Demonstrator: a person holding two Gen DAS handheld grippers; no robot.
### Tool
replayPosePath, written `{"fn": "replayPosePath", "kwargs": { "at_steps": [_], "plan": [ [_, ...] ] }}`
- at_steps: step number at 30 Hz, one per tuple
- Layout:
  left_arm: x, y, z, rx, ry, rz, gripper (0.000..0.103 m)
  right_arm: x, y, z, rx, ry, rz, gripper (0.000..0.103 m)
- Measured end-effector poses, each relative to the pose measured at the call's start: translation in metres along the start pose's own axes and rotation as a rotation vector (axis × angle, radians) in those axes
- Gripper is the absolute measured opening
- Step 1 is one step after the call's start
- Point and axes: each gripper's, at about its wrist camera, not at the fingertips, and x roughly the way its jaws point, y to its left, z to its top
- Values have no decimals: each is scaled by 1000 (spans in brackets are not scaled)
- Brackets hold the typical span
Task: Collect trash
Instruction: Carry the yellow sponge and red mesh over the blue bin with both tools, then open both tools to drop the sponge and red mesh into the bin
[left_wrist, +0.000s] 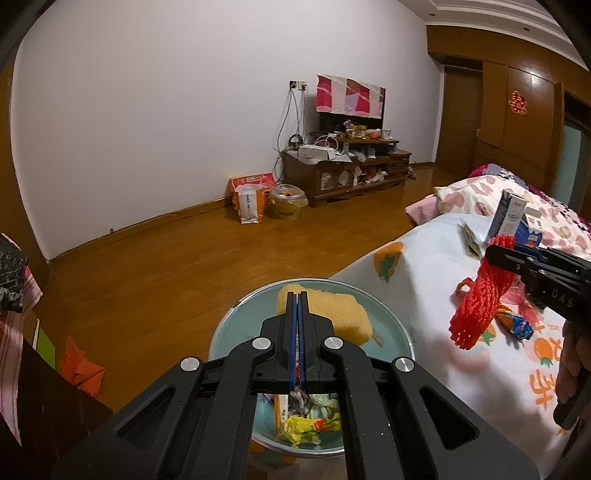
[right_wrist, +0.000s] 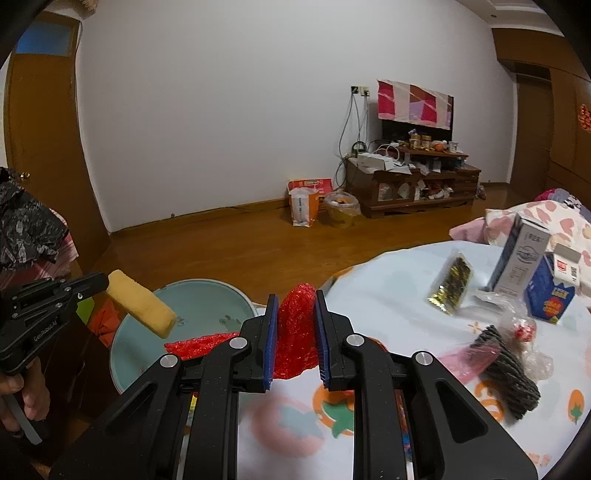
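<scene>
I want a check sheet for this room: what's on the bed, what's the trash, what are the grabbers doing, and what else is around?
Surface: bed sheet printed with orange fruit.
Job's things: light blue basin beside the bed, wrappers in its near part; yellow sponge; red mesh net.
Clutter: gold packet, grey carton, blue carton, dark ribbed pad, clear plastic wrap on the bed.
Grippers: left gripper shut on the yellow sponge, above the basin; right gripper shut on the red mesh net.
Cables: wall cables running down to the TV cabinet.
Surroundings: wooden floor, white wall, paper bag, doors.
</scene>
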Motion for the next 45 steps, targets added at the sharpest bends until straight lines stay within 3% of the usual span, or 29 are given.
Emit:
{"fn": "replayPosePath", "kwargs": {
  "at_steps": [30, 33, 34, 36, 37, 38, 45],
  "plan": [
    [9, 30, -6, -44, 16, 69, 1, 35, 35, 8, -61, 36, 37, 20],
    [9, 29, -6, -44, 22, 55, 3, 38, 38, 8, -55, 38, 55, 33],
    [9, 28, -6, -44, 22, 53, 4, 40, 38, 8, -53, 41, 61, 42],
    [9, 27, -7, -43, 26, 51, 17, 44, 40, 6, -56, 53, 65, 43],
    [9, 27, -7, -44, 26, 54, 37, 44, 41, 5, -58, 56, 65, 45],
    [8, 28, -8, -47, 21, 63, 47, 45, 41, 4, -58, 59, 66, 48],
    [11, 24, -10, -35, 36, 57, 47, 44, 39, -1, -59, 72, 58, 54]
  ]
}}
